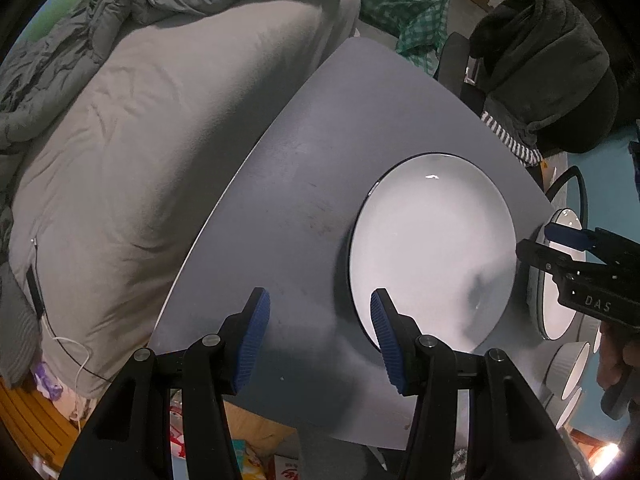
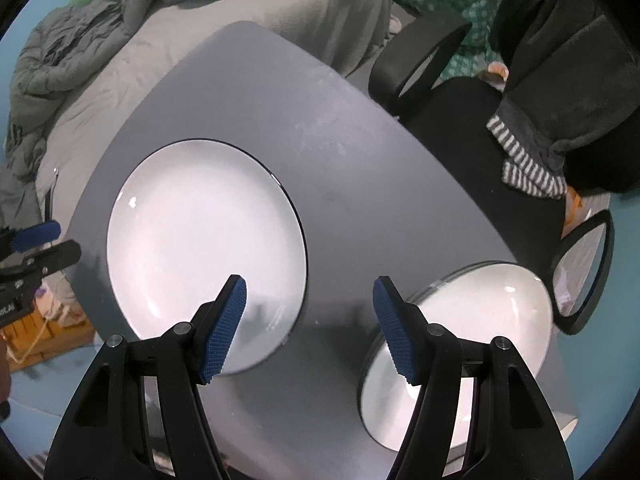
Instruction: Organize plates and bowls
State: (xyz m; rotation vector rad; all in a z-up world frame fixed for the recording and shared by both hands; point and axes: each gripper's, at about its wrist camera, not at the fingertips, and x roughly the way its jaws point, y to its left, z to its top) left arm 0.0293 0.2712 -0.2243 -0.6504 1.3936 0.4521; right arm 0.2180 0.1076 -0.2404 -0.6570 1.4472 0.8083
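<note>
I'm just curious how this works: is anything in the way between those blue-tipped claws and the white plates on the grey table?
Nothing visible. The left gripper hangs open beside the big plate, the right gripper open between that plate and the second plate. Only bare table lies beneath.

Left gripper points down over the grey table, jaws apart, nothing between them. Right blue pad overlaps the near rim of a white dark-rimmed plate lying flat. Right gripper enters from the right above a second plate. White ribbed bowls stand at the near right. Grey bedding lies left of the table
</note>
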